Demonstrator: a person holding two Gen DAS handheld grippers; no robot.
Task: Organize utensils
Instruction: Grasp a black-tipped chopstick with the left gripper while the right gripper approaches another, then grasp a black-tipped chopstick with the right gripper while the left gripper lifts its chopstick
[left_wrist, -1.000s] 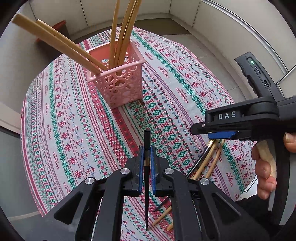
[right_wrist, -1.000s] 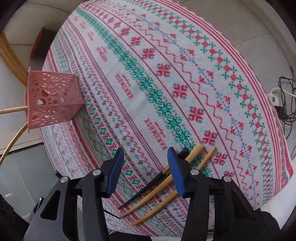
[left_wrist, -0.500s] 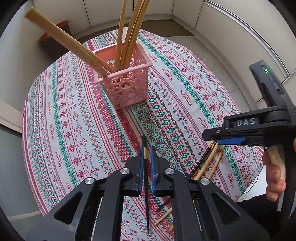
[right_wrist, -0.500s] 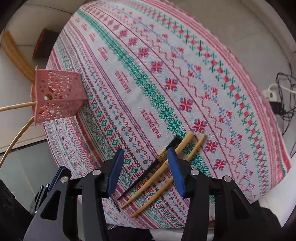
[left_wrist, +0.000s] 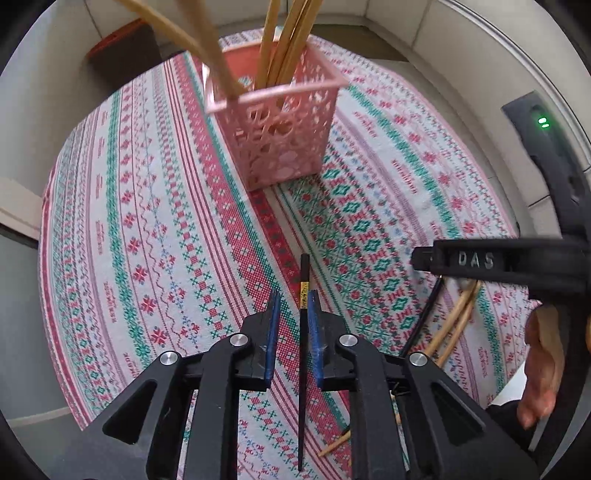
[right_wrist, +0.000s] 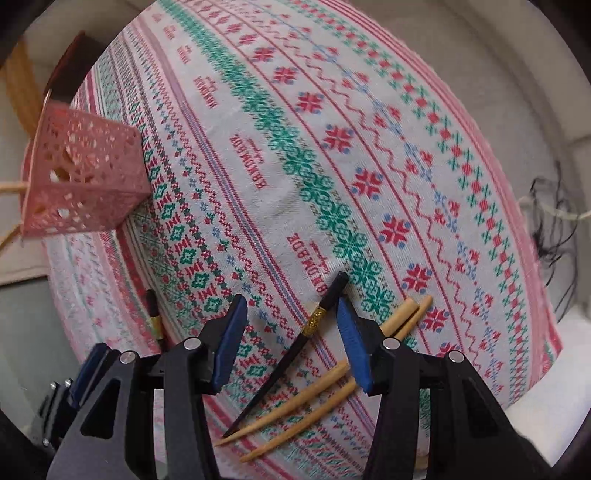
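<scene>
Left claw (left_wrist: 291, 325) has a black chopstick (left_wrist: 303, 295) between its pads, long axis running straight along the fingers, blunt end pointing ahead toward the pink basket (left_wrist: 280, 133). The jaws look parted: the stick sits against the right pad with a clear gap on the left, so whether it is gripped at all I cannot tell. The basket stands upright ahead and slightly left of this claw on the patterned surface (left_wrist: 147, 221), already holding several wooden chopsticks (left_wrist: 284, 40).

Right claw (right_wrist: 291, 343) is wide open, holding nothing, hovering over a second black chopstick (right_wrist: 314, 325) and two wooden chopsticks (right_wrist: 314, 387) lying flat. Their long axes run diagonally across the jaw gap; the black one is centred, the wooden pair under the right finger. The right claw is the nearer one.
</scene>
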